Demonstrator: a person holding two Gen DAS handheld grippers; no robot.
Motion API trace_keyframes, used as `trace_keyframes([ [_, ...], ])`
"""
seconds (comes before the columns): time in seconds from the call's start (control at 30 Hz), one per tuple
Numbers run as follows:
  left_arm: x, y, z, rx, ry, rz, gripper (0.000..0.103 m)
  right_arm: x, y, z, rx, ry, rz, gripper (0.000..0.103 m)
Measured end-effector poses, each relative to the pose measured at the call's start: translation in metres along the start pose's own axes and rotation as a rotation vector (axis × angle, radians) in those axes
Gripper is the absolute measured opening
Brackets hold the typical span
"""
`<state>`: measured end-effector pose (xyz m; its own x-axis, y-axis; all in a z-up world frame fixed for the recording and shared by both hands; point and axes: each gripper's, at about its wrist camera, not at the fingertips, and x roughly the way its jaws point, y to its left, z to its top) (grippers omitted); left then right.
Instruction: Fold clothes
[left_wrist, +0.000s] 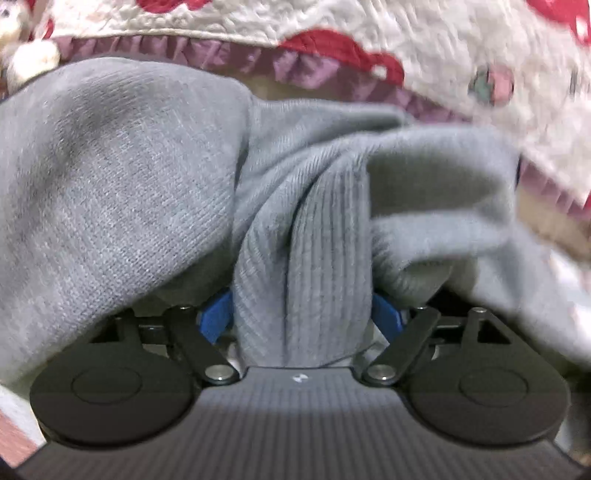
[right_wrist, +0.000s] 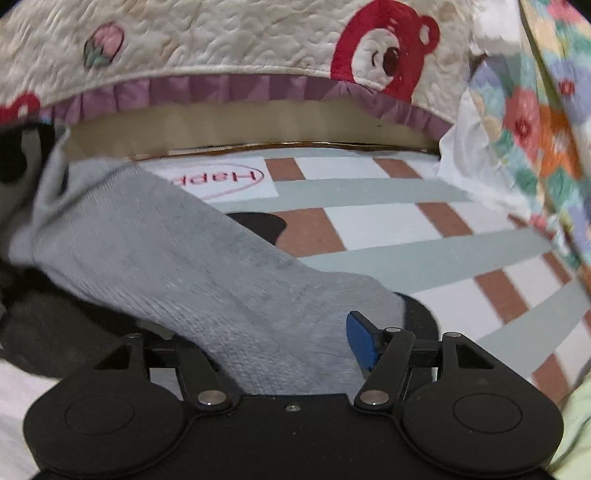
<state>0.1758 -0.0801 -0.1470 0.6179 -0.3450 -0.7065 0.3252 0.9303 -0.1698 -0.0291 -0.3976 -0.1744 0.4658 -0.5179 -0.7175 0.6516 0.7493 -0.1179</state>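
Grey sock (right_wrist: 155, 251) lies bunched across checked mat (right_wrist: 424, 221) below the quilt's frilled edge (right_wrist: 258, 92), ribbed cuff between left gripper (left_wrist: 301, 317) pads, jaws wide, grip unclear; right gripper (right_wrist: 258, 332) spread, foot loose between; mid-fold, next needs a firm pinch.

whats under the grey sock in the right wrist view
Under the grey sock lie a checked mat and a black patch poking out. The sock also drapes over the right gripper, hiding one finger and whatever else lies beneath.
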Motion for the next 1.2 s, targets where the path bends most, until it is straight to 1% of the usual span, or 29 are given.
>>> trace_keyframes([
  [0.03, 0.003, 0.001, 0.000, 0.011, 0.021, 0.012, 0.075, 0.001, 0.001, 0.000, -0.007, 0.008, -0.005, 0.069],
  [0.1, 0.005, 0.004, 0.001, 0.003, 0.062, 0.015, 0.074, 0.002, 0.002, -0.001, 0.011, 0.021, 0.016, 0.069],
  [0.23, 0.003, 0.009, 0.002, -0.008, 0.114, -0.008, 0.070, -0.004, 0.009, 0.001, 0.011, 0.011, 0.068, 0.068],
  [0.3, -0.001, 0.008, 0.003, 0.011, 0.128, -0.005, 0.068, -0.008, 0.013, 0.005, -0.015, -0.007, 0.098, 0.060],
  [0.33, -0.003, 0.005, 0.003, 0.035, 0.125, 0.007, 0.068, -0.010, 0.015, 0.007, -0.028, -0.016, 0.113, 0.050],
  [0.4, -0.003, -0.001, 0.002, 0.086, 0.107, 0.044, 0.071, -0.015, 0.014, 0.018, -0.027, -0.045, 0.128, 0.048],
  [0.43, 0.000, -0.003, 0.003, 0.103, 0.116, 0.059, 0.071, -0.018, 0.013, 0.025, -0.028, -0.069, 0.136, 0.048],
  [0.5, 0.005, -0.006, 0.008, 0.128, 0.165, 0.052, 0.071, -0.023, 0.013, 0.041, -0.072, -0.127, 0.138, 0.037],
  [0.53, 0.007, -0.009, 0.013, 0.155, 0.199, 0.049, 0.071, -0.024, 0.013, 0.049, -0.093, -0.151, 0.141, 0.026],
  [0.6, 0.008, -0.015, 0.023, 0.228, 0.275, 0.050, 0.071, -0.023, 0.013, 0.063, -0.117, -0.164, 0.161, 0.024],
  [0.63, 0.006, -0.020, 0.028, 0.286, 0.319, 0.060, 0.071, -0.023, 0.009, 0.070, -0.093, -0.158, 0.189, 0.024],
  [0.67, 0.000, -0.024, 0.033, 0.341, 0.339, 0.074, 0.071, -0.022, 0.004, 0.078, -0.068, -0.153, 0.217, 0.020],
  [0.73, -0.019, -0.032, 0.039, 0.423, 0.301, 0.096, 0.071, -0.020, -0.008, 0.095, -0.008, -0.143, 0.270, 0.010],
  [0.8, -0.038, -0.039, 0.043, 0.497, 0.244, 0.124, 0.071, -0.022, -0.022, 0.107, 0.027, -0.158, 0.291, 0.009],
  [0.87, -0.052, -0.048, 0.047, 0.537, 0.212, 0.144, 0.071, -0.023, -0.035, 0.119, 0.019, -0.185, 0.289, 0.008],
  [0.97, -0.062, -0.057, 0.047, 0.528, 0.205, 0.133, 0.071, -0.020, -0.058, 0.145, 0.003, -0.208, 0.271, 0.008],
  [1.03, -0.064, -0.064, 0.045, 0.528, 0.195, 0.125, 0.072, -0.017, -0.071, 0.156, -0.004, -0.222, 0.271, 0.008],
  [1.1, -0.060, -0.071, 0.045, 0.523, 0.161, 0.103, 0.072, -0.018, -0.076, 0.156, -0.065, -0.255, 0.232, 0.002],
  [1.13, -0.056, -0.075, 0.044, 0.520, 0.141, 0.089, 0.074, -0.018, -0.078, 0.155, -0.095, -0.270, 0.214, 0.001],
  [1.17, -0.051, -0.080, 0.042, 0.520, 0.120, 0.073, 0.075, -0.018, -0.081, 0.152, -0.119, -0.274, 0.206, 0.001],
  [1.2, -0.046, -0.084, 0.039, 0.532, 0.097, 0.061, 0.076, -0.017, -0.088, 0.149, -0.102, -0.259, 0.234, 0.001],
])
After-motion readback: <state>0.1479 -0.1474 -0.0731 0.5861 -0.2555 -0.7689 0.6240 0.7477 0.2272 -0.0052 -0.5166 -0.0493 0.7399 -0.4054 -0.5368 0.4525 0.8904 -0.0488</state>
